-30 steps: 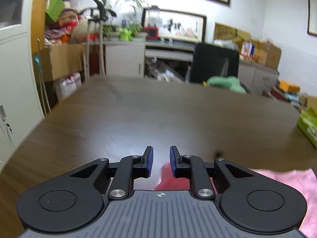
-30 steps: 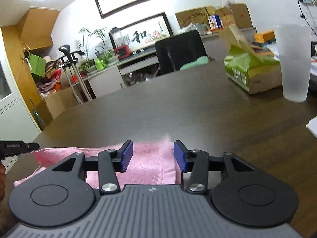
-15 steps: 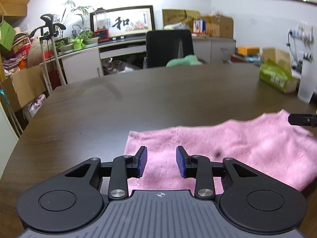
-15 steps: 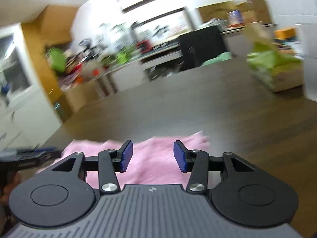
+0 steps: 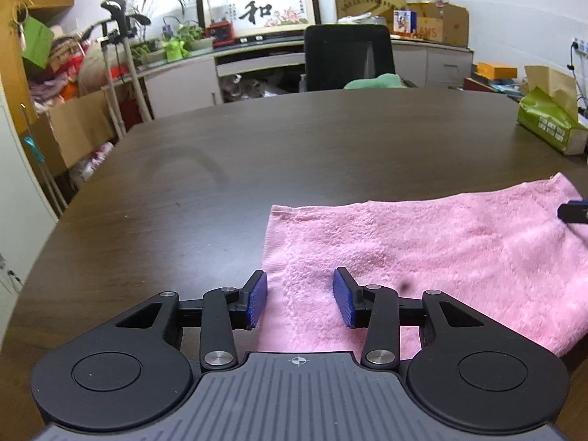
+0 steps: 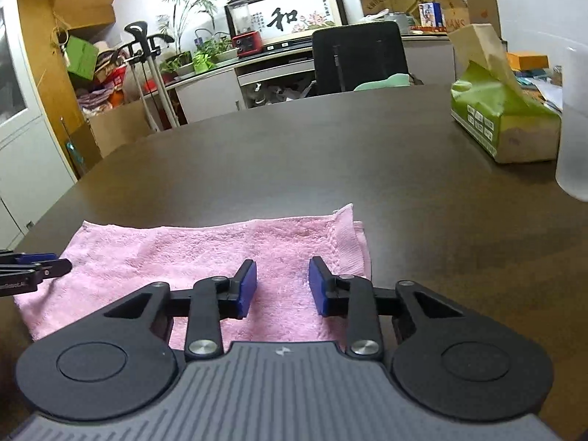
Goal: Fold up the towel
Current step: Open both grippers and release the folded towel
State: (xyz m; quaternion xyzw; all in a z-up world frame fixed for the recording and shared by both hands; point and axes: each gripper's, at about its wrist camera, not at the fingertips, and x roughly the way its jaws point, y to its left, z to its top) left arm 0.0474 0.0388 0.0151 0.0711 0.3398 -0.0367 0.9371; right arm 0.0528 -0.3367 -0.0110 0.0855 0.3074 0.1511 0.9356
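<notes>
Low in both frames, the pink towel [image 5: 422,253] lies flat on the worktop [image 5: 294,154]; my left gripper [image 5: 299,303] and right gripper [image 6: 282,286] hover fingers apart (nothing gripped). I'd next pinch its near corners.

A black chair [image 5: 348,57] stands behind the dark wooden table [image 5: 294,147].

A framed calligraphy picture [image 5: 257,11] on the far wall bears the large character 和. Smaller writing beside it and lettering on the far-right cardboard box [image 5: 437,24] are too small to read.
</notes>
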